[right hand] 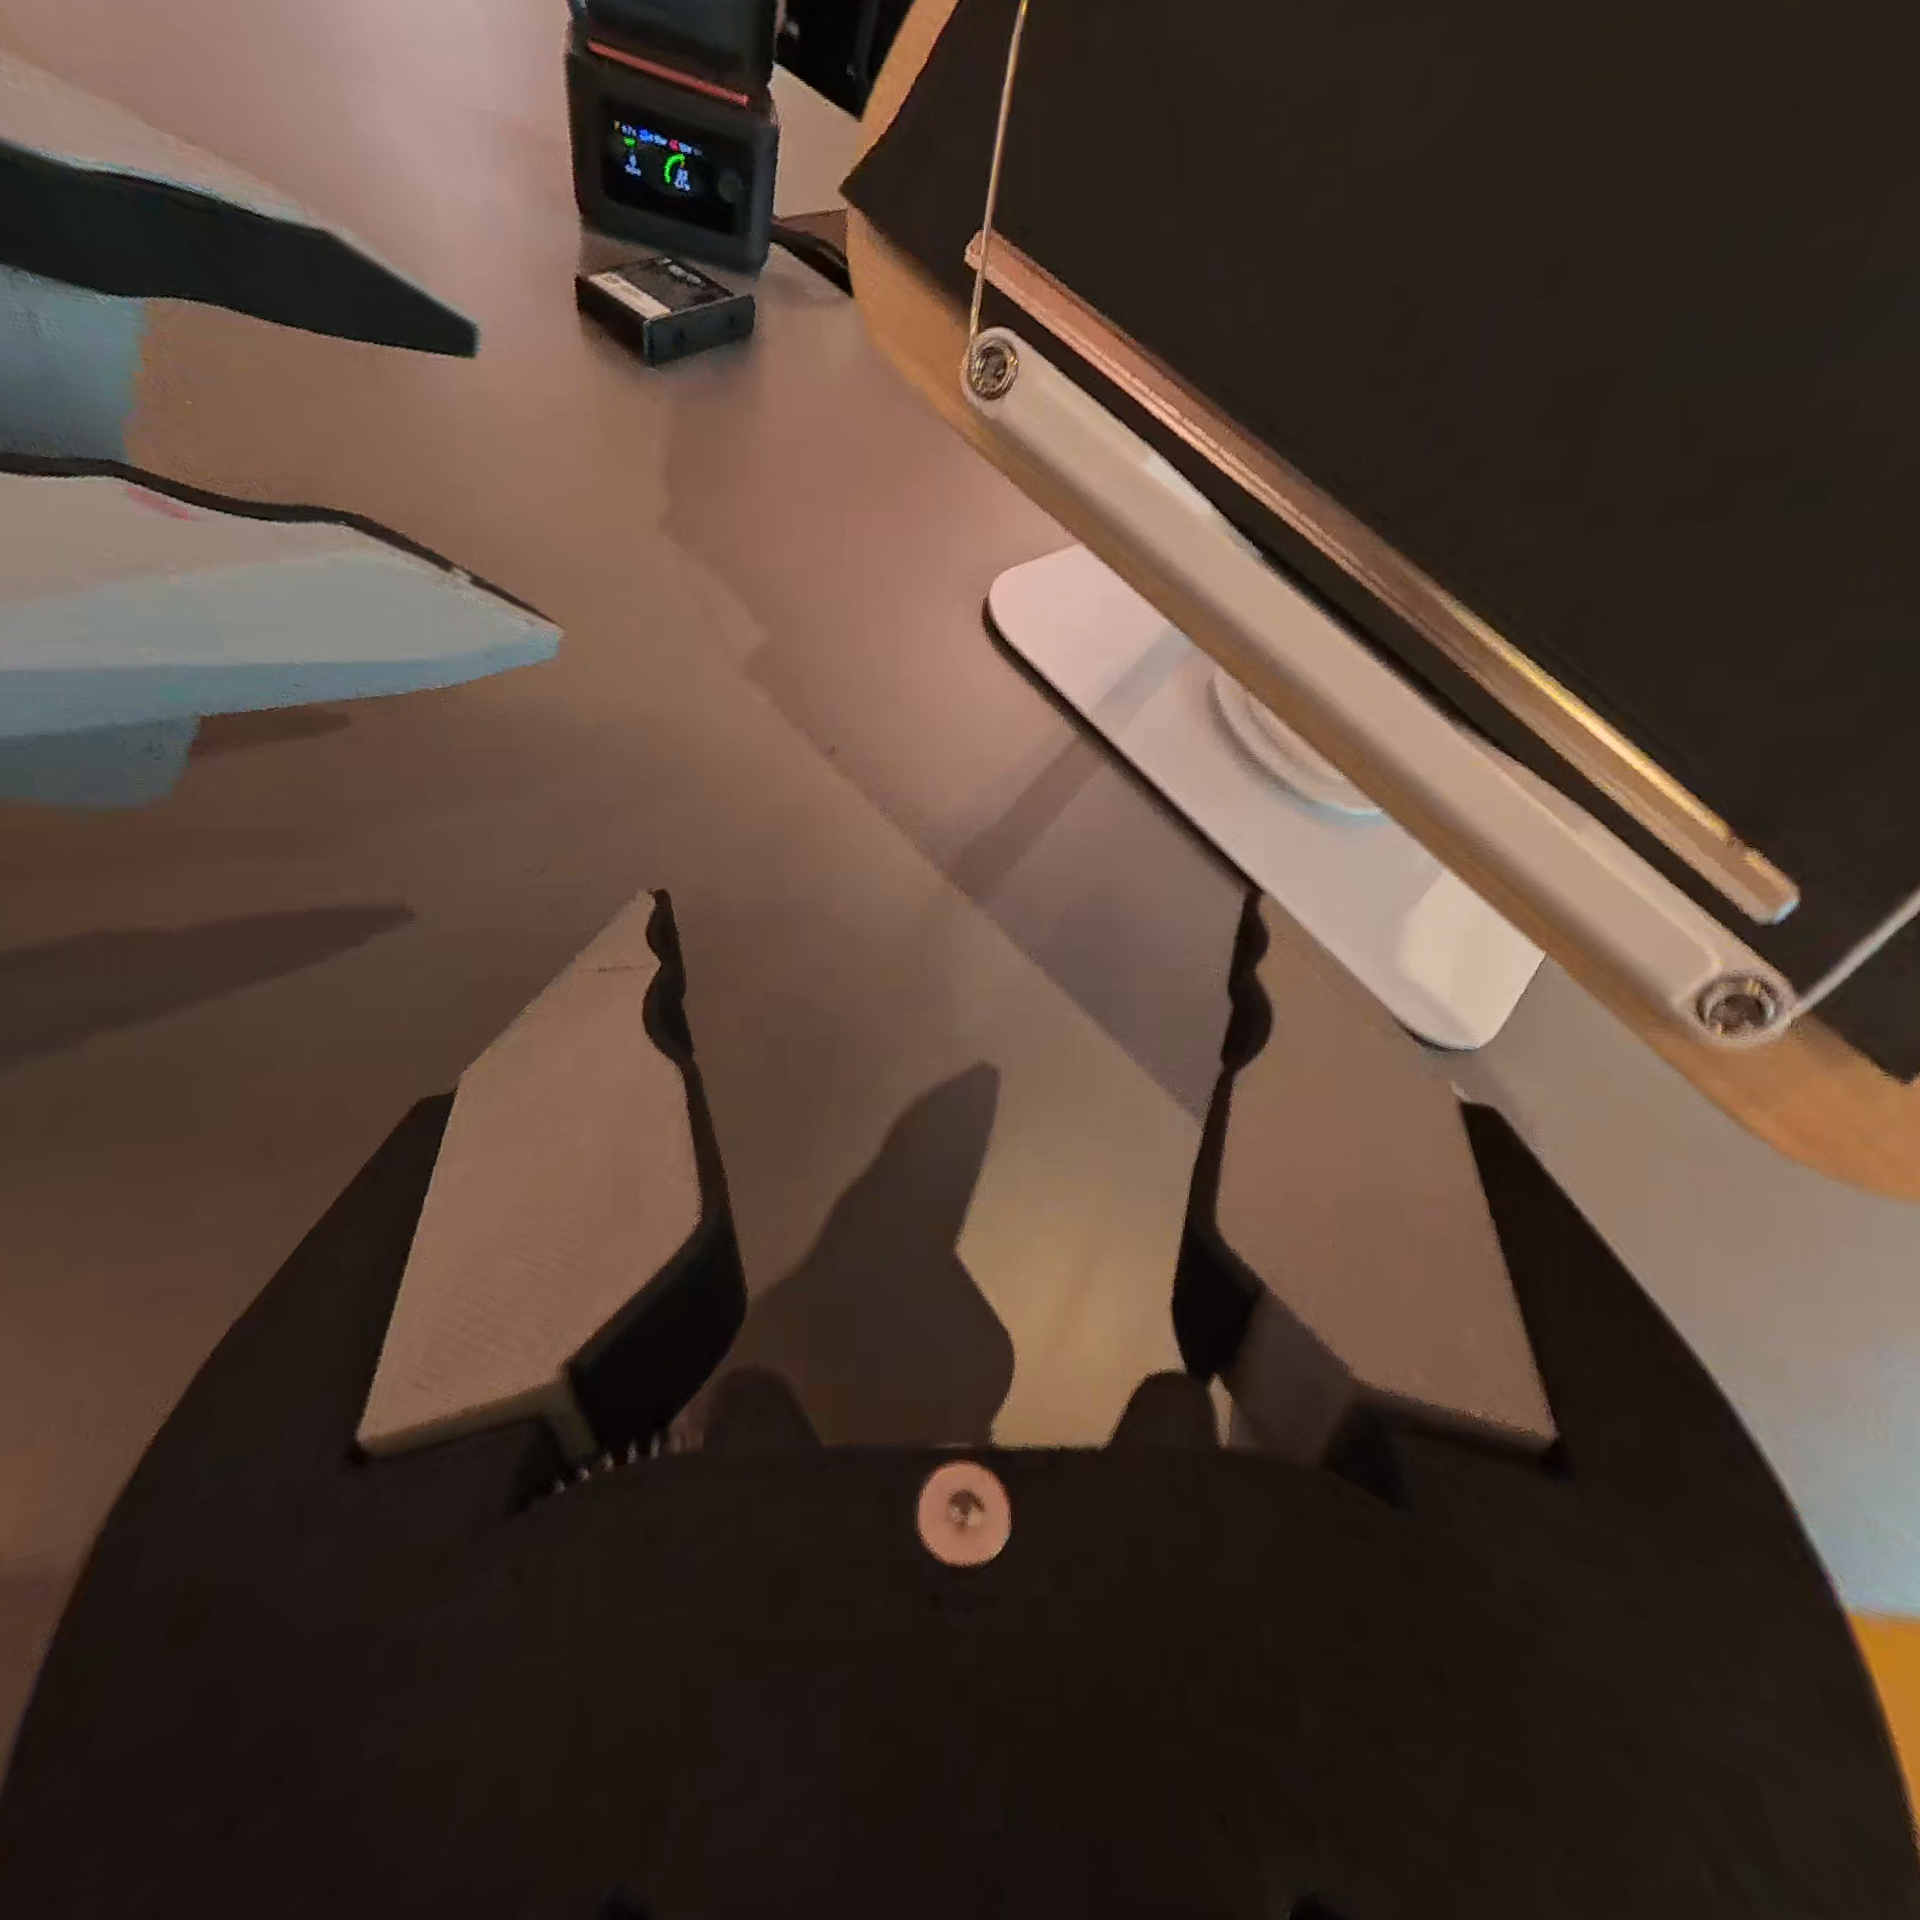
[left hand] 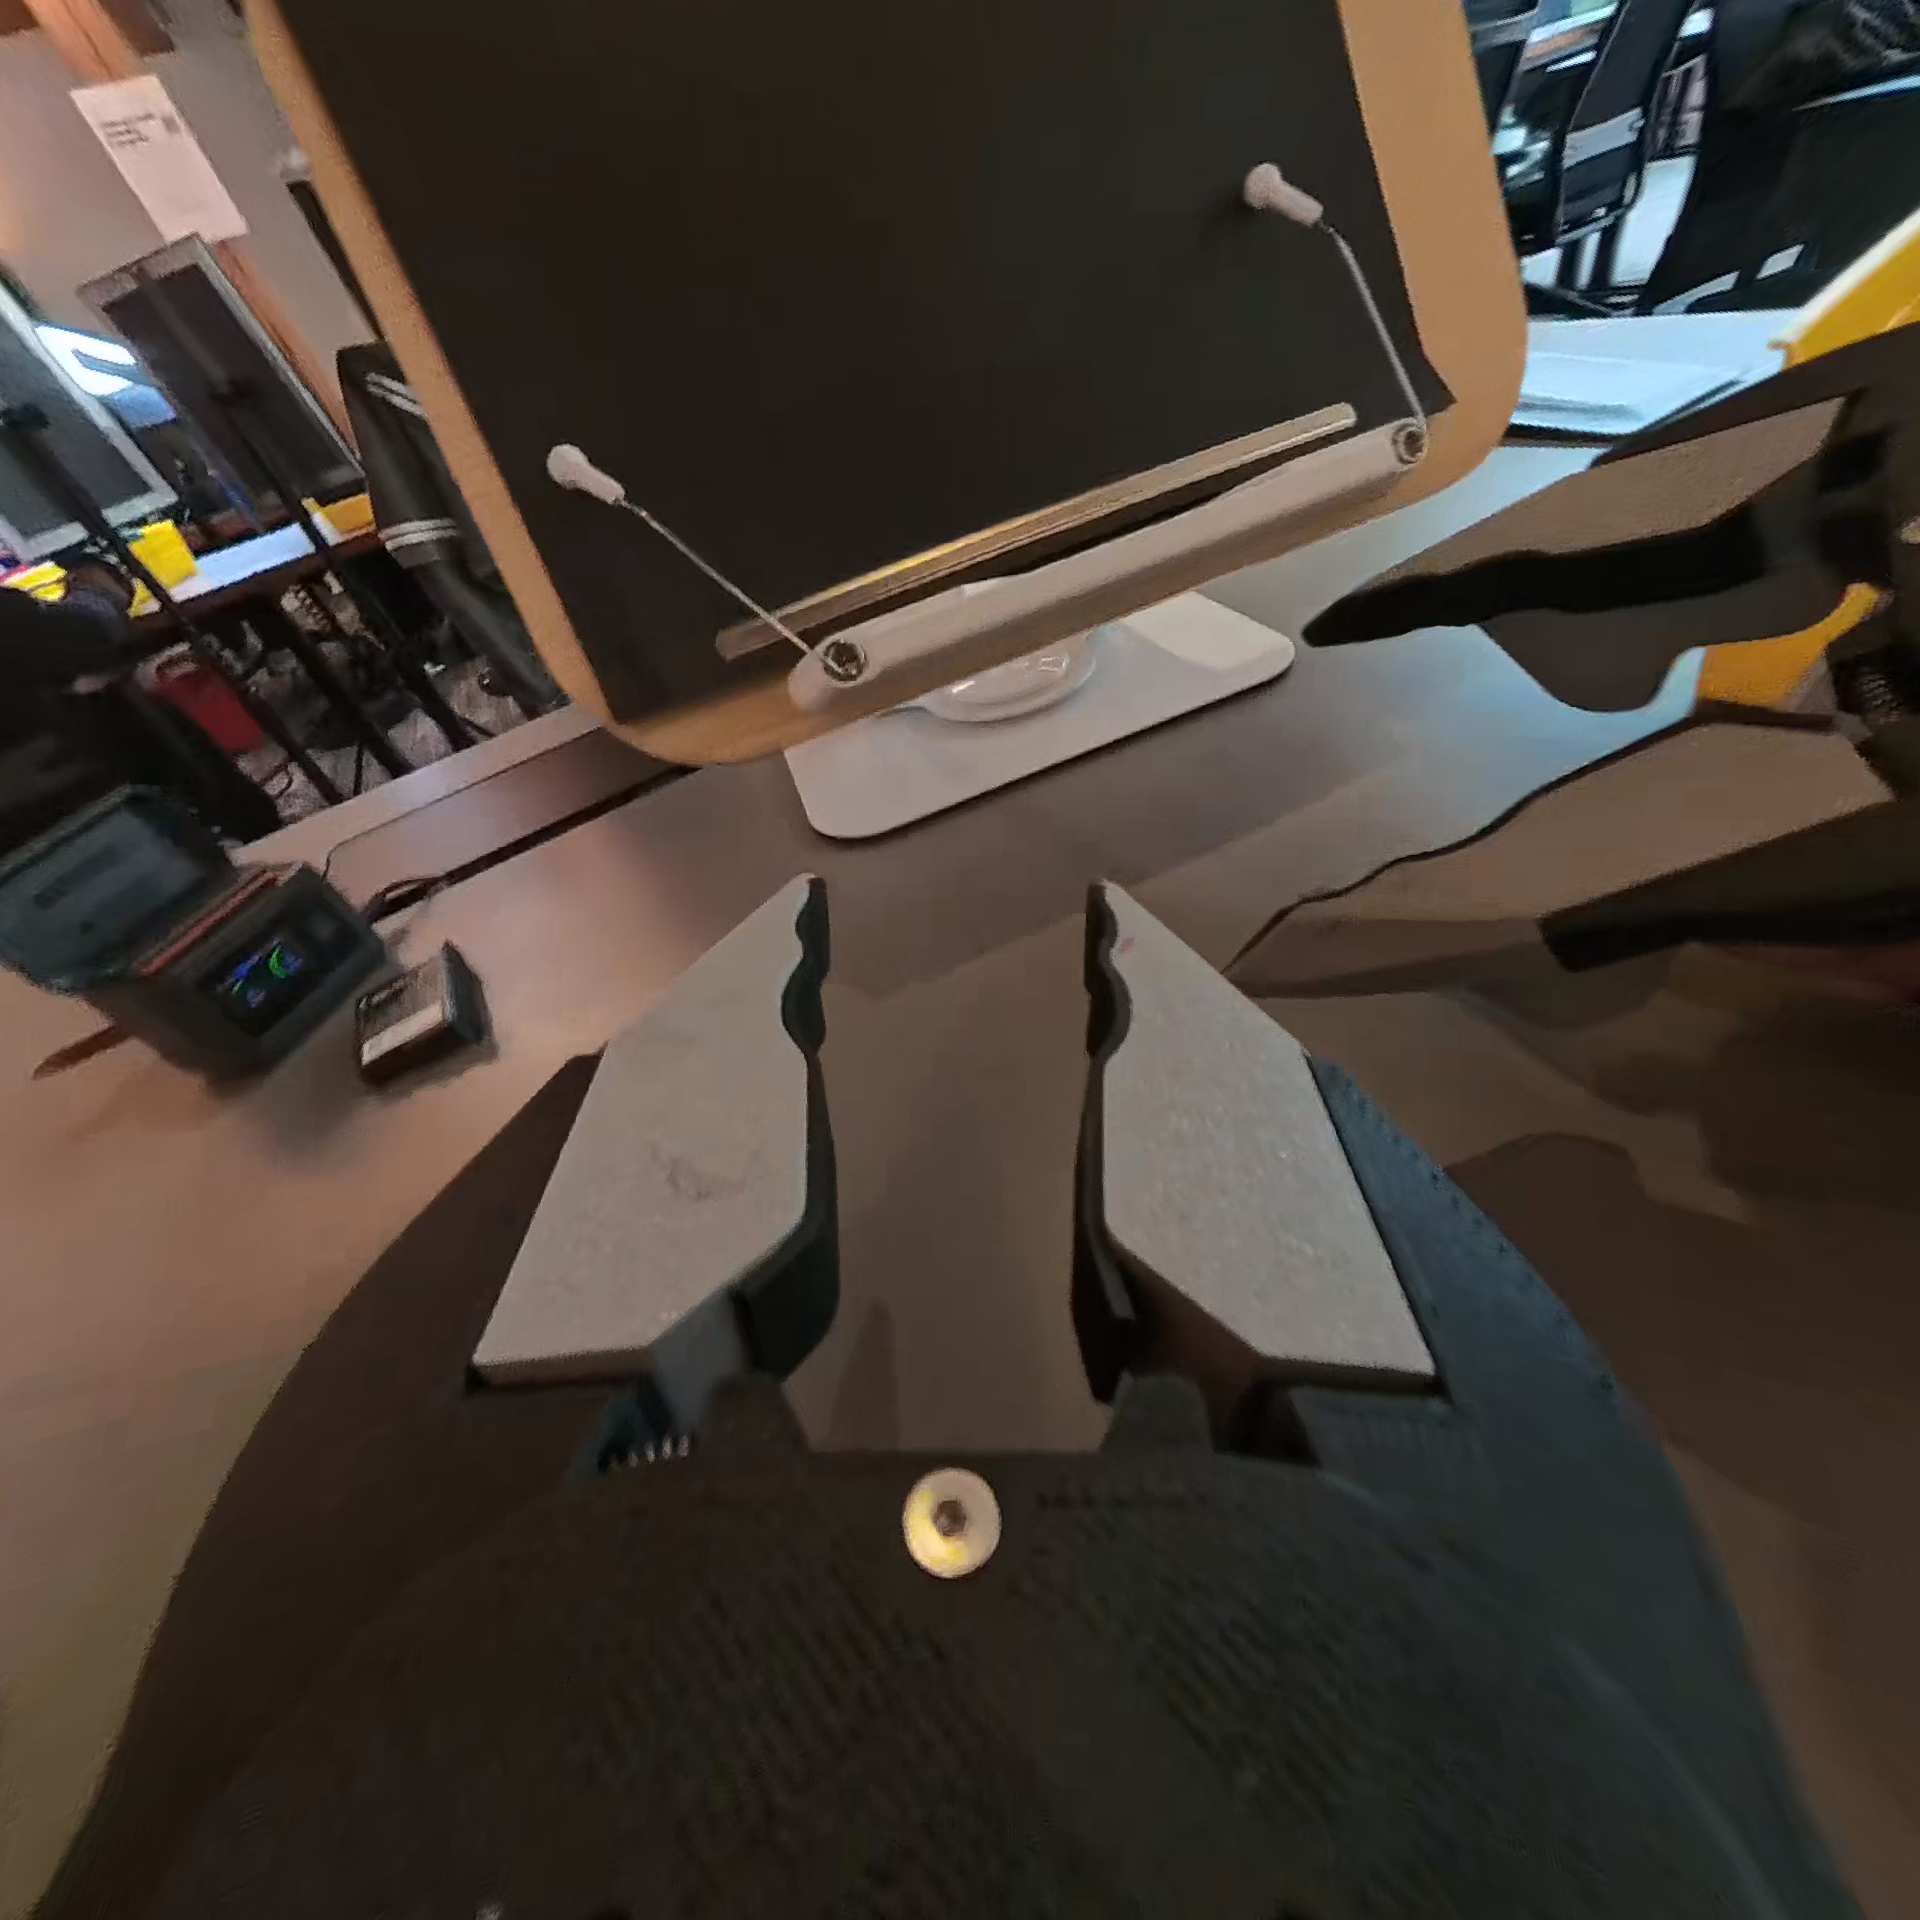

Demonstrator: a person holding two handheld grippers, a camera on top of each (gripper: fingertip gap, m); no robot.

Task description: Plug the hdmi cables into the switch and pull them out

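Left gripper (left hand: pixel 956 914): jaws apart, nothing between them; bare brown table (left hand: pixel 260 1195) shows through the gap.
Right gripper (right hand: pixel 956 925): jaws spread wider, also holding nothing; its own shadow lies on the table (right hand: pixel 727 727) between the fingers.
Each other's view: the right gripper (left hand: pixel 1382 717) enters the left wrist view from the right edge, blurred; the left gripper (right hand: pixel 509 478) enters the right wrist view from the left edge, blurred and cut off.
Task's things: no HDMI cable or switch can be made out in either view.
Stand (left hand: pixel 883 343): a tilted black board with a tan rim, just ahead of both grippers; its top is cut off by the frame.
Ledge (left hand: pixel 1101 561): a pale bar along the board's lower edge, with 2 thin wire arms (left hand: pixel 717 561) rising from its ends to pale tips.
Base (left hand: pixel 1039 738): a white plate with a round pivot, partly hidden under the board.
Case (left hand: pixel 187 925): dark box with its lid up and a small lit screen, far left on the table; contents not visible.
Small block (left hand: pixel 416 1013): black, lying just beside the case; what it is cannot be told.
Open room: bare table lies between the grippers and the base, and between the block and the stand.
Background: desks and chairs beyond the table edge, blurred.
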